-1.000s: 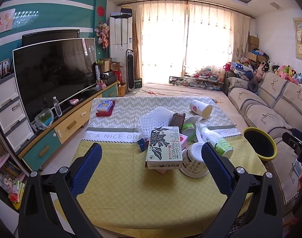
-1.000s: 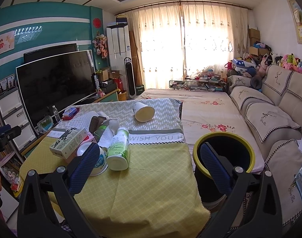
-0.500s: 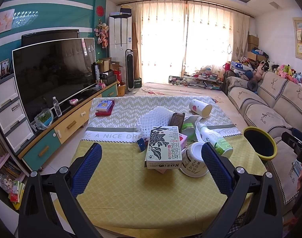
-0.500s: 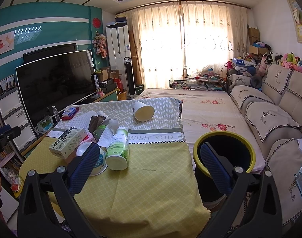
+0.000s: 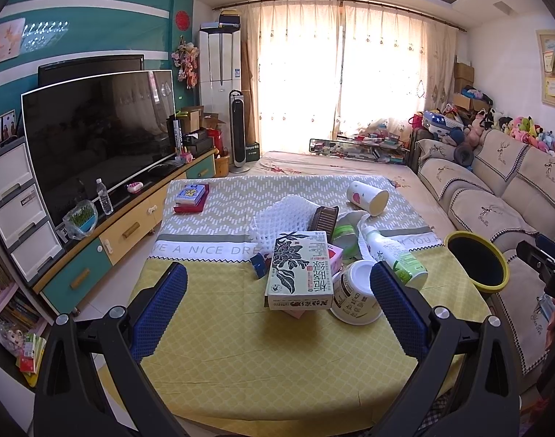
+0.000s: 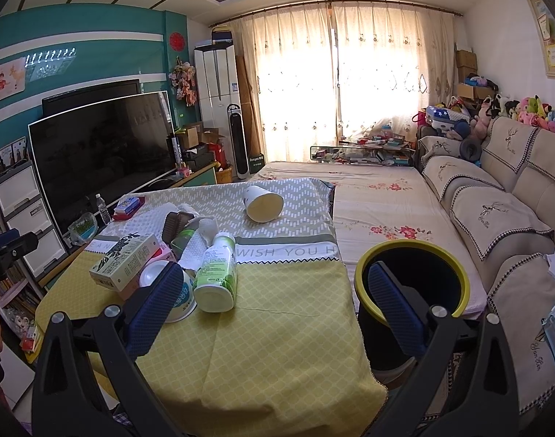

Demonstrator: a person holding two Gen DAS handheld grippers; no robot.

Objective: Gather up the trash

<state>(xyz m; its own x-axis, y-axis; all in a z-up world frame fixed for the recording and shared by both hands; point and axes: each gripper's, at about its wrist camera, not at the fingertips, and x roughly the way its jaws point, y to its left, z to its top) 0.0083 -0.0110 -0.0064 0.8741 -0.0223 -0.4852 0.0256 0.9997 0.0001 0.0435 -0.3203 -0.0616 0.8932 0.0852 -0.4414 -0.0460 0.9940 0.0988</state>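
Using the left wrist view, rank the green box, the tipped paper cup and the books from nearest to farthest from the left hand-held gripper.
1. Green box, centre of the table, just ahead of the left hand-held gripper.
2. Tipped paper cup, far right of the table.
3. Books, far left corner; about as far as the cup, too close to call.

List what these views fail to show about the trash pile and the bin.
- Pink item: left view, mostly under the box.
- Bin contents: both views, interior too dark.
- Tub: right view, partly behind the right claw.
- Green bottle: left view, netting covers it.

Matt cloth tablecloth (image 5: 211,346); glossy plastic bottle (image 6: 217,273).
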